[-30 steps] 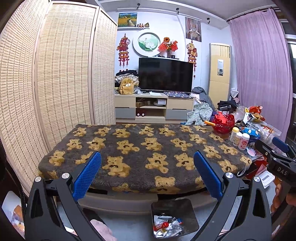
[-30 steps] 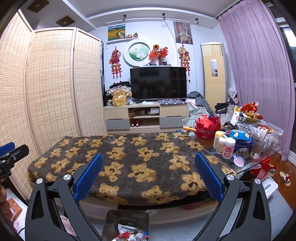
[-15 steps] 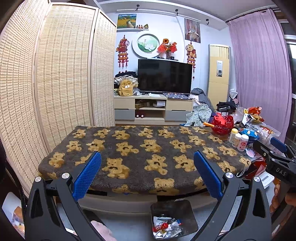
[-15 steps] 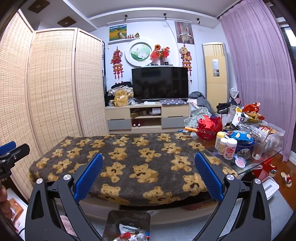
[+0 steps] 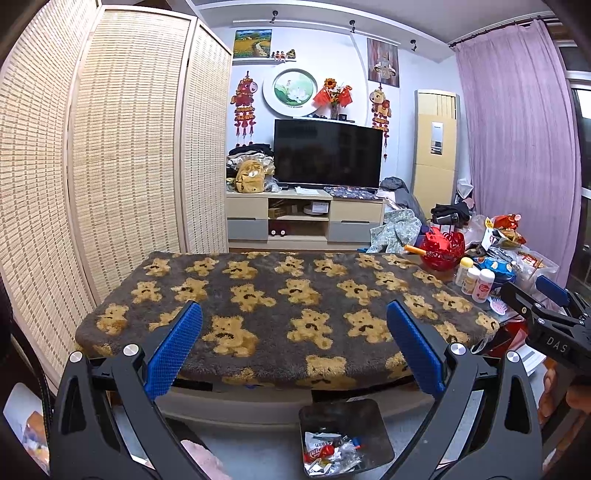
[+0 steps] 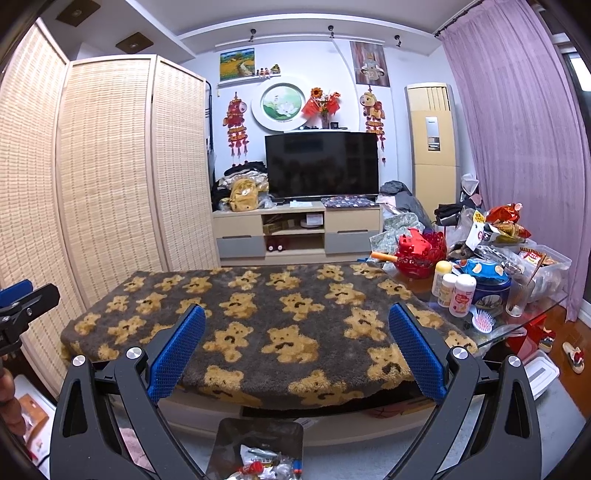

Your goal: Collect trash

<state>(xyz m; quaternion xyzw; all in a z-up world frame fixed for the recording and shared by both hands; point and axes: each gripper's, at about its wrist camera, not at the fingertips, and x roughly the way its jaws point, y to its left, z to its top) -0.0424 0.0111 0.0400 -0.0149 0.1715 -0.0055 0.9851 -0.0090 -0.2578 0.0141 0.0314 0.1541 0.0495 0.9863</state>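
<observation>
Fuzzy bear-print blanket (image 5: 280,302) spans beyond both splayed, empty hand-held grippers (image 5: 293,332) (image 6: 295,332); crinkled wrappers (image 5: 330,452) fill a square bin (image 5: 369,417).

Room interior, lit from ceiling spotlights (image 6: 330,30). White rear wall (image 5: 424,74) carries a round picture (image 5: 294,90) and red hanging ornaments (image 5: 243,101). At centre frame, a dark television (image 6: 321,164) stands on a low cabinet (image 6: 295,230) of beige and grey drawers. A woven folding screen (image 5: 125,147) fills the left of the frame. Purple curtain (image 6: 517,129) hangs at the right, with a tall cream air conditioner (image 6: 432,140) just beside it. Grey floor (image 5: 258,446) at the bottom; wood floor (image 6: 574,332) at lower right.
</observation>
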